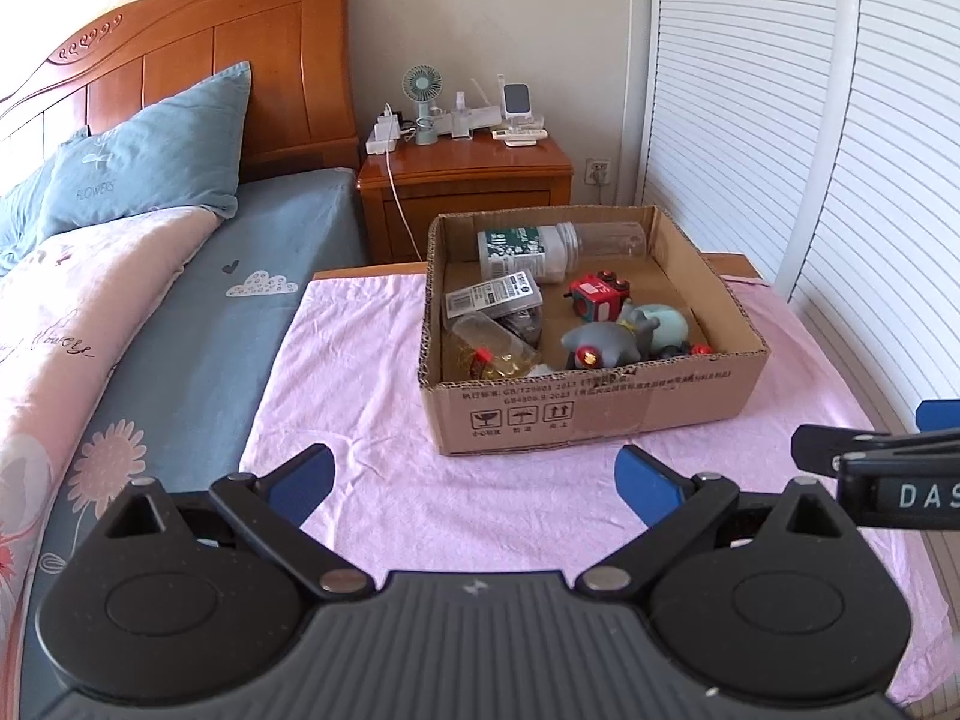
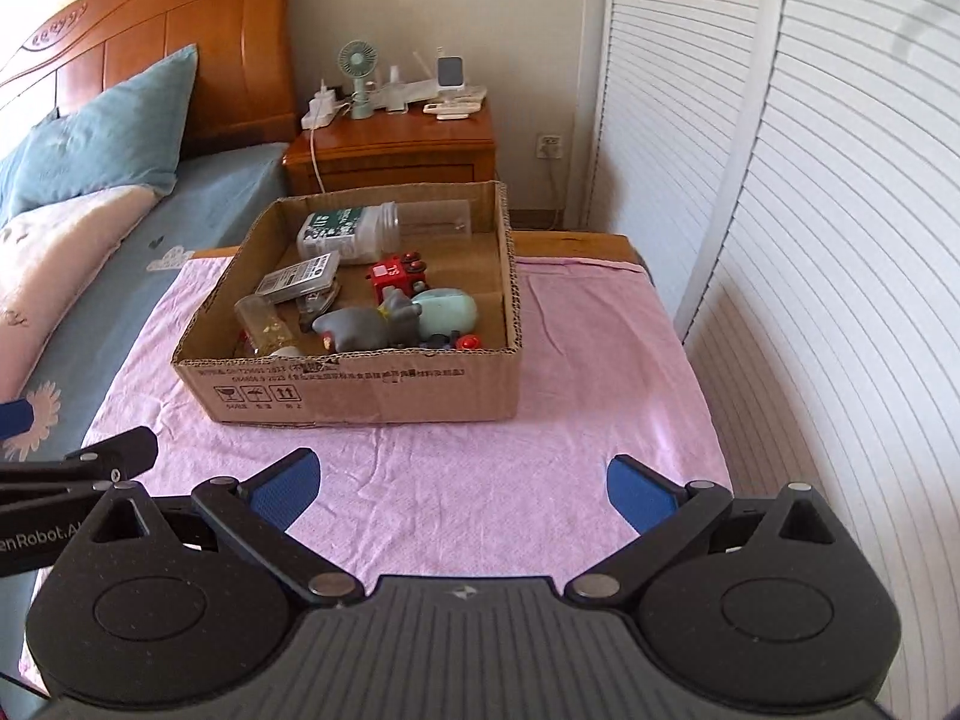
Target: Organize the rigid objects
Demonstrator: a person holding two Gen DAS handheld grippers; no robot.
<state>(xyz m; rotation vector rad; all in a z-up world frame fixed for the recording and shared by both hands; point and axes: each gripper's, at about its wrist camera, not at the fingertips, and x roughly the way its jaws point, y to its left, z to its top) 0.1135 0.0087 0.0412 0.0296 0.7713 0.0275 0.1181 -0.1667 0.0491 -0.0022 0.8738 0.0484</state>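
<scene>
- The left tongs hang released over the near edge of the surface, blue pads spread wide with nothing between them.
- The right tongs are likewise spread and empty, over the near edge toward the right corner; each pair shows at the side of the other's view, so they sit side by side but apart.
- A pink cloth covers the surface, wrinkled near the middle, with a strip of bare wood showing along the far edge.
- The cardboard box stands open on the cloth, in the far half of the surface, its back wall close to the far edge.
- Inside, against the near wall: a clear jar lying on its side with gold bits in it, and a grey toy animal.
- Mid-box: a flat clear case, a red toy vehicle and a pale green rounded toy (touching the grey one).
- Against the back wall lies a white bottle with a green label, on its side.
- Beyond the far edge stands a wooden nightstand carrying a small fan and chargers.
- Left of the surface runs the bed with a blue pillow; white slatted doors line the right.
</scene>
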